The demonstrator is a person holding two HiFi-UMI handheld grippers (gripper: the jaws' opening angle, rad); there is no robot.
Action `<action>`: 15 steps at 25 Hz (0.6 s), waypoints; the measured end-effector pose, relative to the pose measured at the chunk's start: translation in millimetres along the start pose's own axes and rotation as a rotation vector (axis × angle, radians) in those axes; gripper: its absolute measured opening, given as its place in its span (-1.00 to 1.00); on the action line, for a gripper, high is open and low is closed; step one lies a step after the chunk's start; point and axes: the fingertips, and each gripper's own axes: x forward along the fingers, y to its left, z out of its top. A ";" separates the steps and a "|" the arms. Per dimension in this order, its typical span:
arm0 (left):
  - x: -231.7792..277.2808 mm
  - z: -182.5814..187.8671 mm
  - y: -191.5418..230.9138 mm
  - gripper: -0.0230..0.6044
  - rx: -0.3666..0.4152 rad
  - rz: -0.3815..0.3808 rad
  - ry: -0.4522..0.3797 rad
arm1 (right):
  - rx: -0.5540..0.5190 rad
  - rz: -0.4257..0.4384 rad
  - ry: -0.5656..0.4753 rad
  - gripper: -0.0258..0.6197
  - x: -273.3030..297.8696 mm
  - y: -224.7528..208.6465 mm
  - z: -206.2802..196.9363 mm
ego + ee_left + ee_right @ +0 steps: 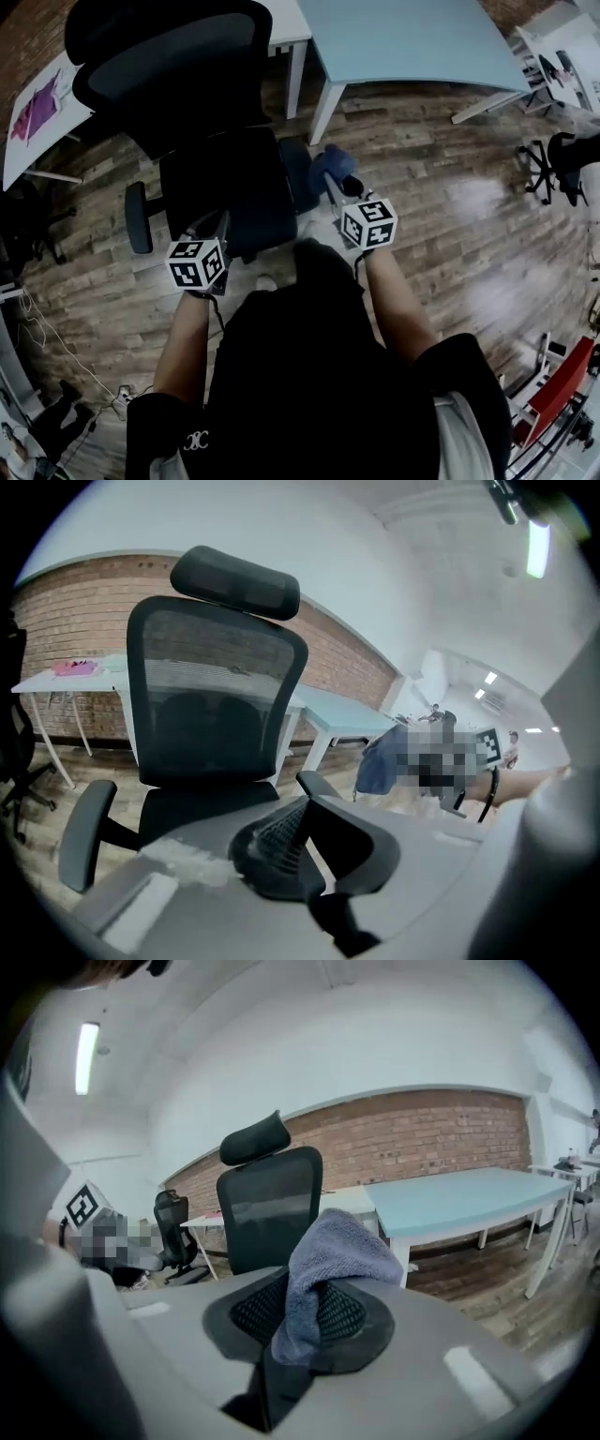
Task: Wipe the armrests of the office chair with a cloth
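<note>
Cloth (330,1258) pinched in right tongs (306,1312) just beside office chair armrest (298,178); left tongs (305,834) parted, empty

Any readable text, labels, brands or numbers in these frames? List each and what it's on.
No legible text in any view.
Sleeve logo: too small to read.
Pink sheet, far left: a graphic, no readable words.
Marker cubes: square patterns only, no letters or numbers.
</note>
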 end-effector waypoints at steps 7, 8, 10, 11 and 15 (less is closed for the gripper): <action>-59.5 -37.7 2.7 -0.91 0.046 -0.058 -0.024 | -0.051 -0.023 -0.091 -0.69 -77.2 88.7 9.4; -66.7 -38.8 4.9 -0.91 0.043 -0.056 -0.032 | -0.056 -0.023 -0.088 -0.69 -86.6 96.7 6.2; -81.8 -38.8 6.8 -0.91 0.036 -0.049 -0.057 | -0.064 -0.025 -0.077 -0.69 -104.6 108.0 -2.1; -89.1 -38.4 6.0 -0.91 0.038 -0.043 -0.071 | -0.064 -0.027 -0.071 -0.69 -113.3 111.3 -6.4; -113.2 -35.7 -6.4 -0.91 0.047 -0.018 -0.130 | -0.053 -0.032 -0.088 -0.69 -146.0 119.0 -12.1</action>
